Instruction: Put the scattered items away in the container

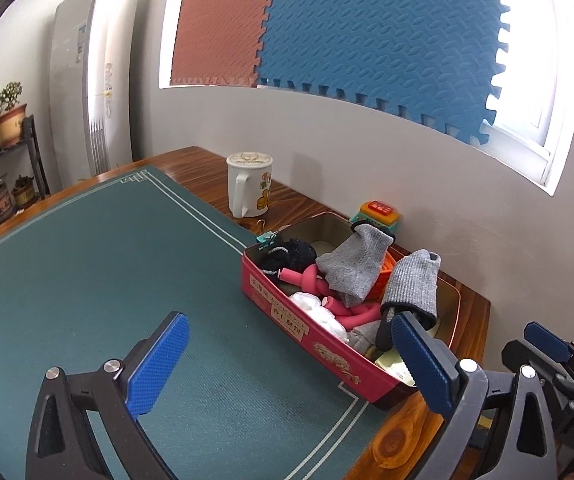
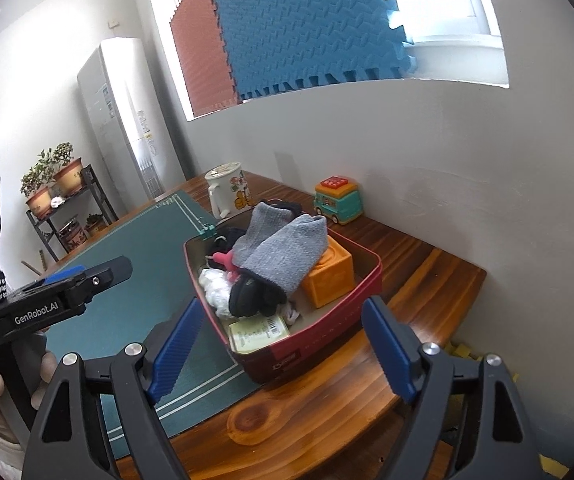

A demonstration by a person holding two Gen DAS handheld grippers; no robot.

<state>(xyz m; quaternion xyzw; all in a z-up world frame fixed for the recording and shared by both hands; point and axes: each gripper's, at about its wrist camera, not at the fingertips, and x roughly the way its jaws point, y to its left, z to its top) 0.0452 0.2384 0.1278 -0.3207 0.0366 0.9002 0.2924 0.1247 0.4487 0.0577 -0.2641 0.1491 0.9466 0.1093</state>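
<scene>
Above the green mat (image 1: 87, 280), left gripper (image 1: 287, 364) wide open and empty, right gripper (image 2: 283, 350) likewise, both facing the filled red tin (image 2: 327, 312)

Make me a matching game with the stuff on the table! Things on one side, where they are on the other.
Things:
1. grey socks
2. white mug
3. toy bus
4. orange block

Places:
A. on the wood by the wall, outside the tin
B. inside the red tin, under the sock pile's edge
C. on top of the pile in the tin
D. on the wood beyond the tin, near the green mat

Pairs: 1-C, 2-D, 3-A, 4-B
</scene>
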